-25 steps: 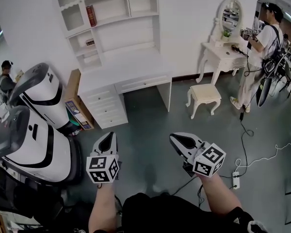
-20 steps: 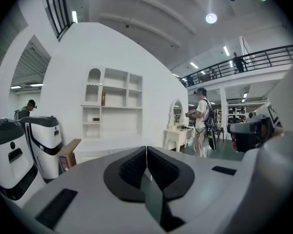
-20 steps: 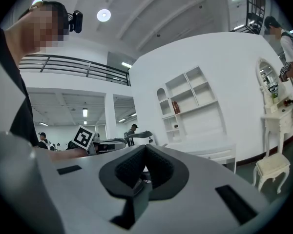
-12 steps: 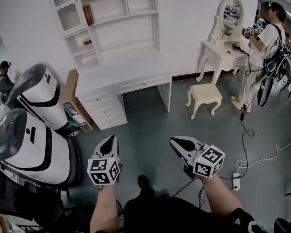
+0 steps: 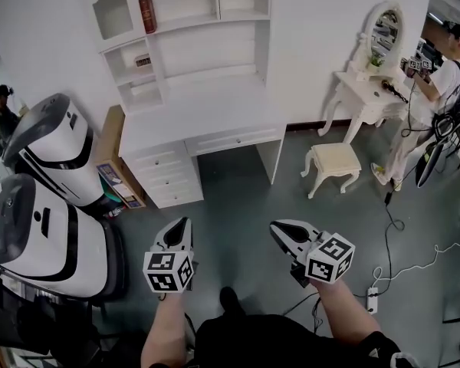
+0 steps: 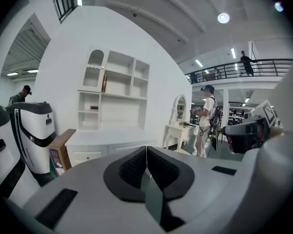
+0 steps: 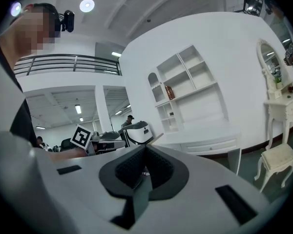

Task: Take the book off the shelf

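The book (image 5: 146, 14) stood upright at the left end of an upper shelf (image 5: 185, 23), in the white unit rising above the surface (image 5: 203, 113) of the desk. It was well apart from both tools.

The left hand-held gripper (image 5: 179, 227) had its jaws fully together, with nothing between them. The right hand-held gripper (image 5: 282, 231) likewise showed its pads meeting, empty. Both were held low over the floor (image 5: 238, 182), pointed toward the unit.

Assessment: the book appeared to be a slim, stiff hardback, probably light and not fragile, though its red cover could prove smooth. The spine faced outward, with free space to its right. The likely hold was across the spine, pinching both covers, once the jaws were opened. The reach to the shelf was not yet made.
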{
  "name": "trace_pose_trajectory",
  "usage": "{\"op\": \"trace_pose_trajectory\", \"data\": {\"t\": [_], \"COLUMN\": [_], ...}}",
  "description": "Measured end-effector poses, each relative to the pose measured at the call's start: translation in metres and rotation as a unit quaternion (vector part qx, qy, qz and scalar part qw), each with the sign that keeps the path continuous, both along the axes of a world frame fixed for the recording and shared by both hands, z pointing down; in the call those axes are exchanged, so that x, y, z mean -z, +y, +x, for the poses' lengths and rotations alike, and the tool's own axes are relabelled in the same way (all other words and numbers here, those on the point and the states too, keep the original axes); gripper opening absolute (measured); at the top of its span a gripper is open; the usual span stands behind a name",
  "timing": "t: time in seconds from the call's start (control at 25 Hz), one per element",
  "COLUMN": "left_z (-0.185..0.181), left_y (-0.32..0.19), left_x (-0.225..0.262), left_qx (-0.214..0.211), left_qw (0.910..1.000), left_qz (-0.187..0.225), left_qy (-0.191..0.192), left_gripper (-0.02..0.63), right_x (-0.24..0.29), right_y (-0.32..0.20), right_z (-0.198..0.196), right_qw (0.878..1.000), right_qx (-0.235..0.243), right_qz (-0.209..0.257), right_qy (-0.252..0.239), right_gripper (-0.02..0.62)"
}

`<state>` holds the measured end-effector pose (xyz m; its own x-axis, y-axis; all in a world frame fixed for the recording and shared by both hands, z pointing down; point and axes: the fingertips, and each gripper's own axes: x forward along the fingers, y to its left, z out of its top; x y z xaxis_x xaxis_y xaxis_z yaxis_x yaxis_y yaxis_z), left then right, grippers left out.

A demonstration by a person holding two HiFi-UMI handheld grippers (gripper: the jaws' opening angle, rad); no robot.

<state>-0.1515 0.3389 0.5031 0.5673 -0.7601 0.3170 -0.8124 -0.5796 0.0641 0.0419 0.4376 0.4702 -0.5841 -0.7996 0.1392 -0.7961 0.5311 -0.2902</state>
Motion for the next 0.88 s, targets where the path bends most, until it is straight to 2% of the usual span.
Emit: {"op": "trace_pose_trajectory", "data": {"t": [0.28, 0.52, 0.68, 0.88], "left_z": [-0.023, -0.038, -0.045, -0.037], "left_y": [-0.072, -0.104, -0.124, -0.155], "left_x": [-0.003, -0.003, -0.003, -0.007], "left_qx": [-0.01, -0.034, -0.032, -0.033], "left_qw": [0.9999, 0.9994, 0.9995, 0.9994], "left_qz": [-0.01, -0.007, -0.009, -0.011], "left_qy": [0.0, -0.004, 0.0, -0.002], "left_gripper": [0.012, 0.012, 0.012, 0.012], "right_x": [-0.003, 0.006, 0.0, -0.008], "right_y": [-0.085, -0.13, -0.145, -0.177], "right_z": [-0.044, -0.085, -0.092, -0.079], "right_qw": [1.0, 0.999, 0.999, 0.999], "right_qx": [0.022, 0.038, 0.039, 0.034], "right_qz": [-0.014, -0.004, -0.015, -0.02], "right_qy": [0.0, -0.002, -0.004, -0.009], "right_gripper": [0.014, 0.014, 0.014, 0.014]}}
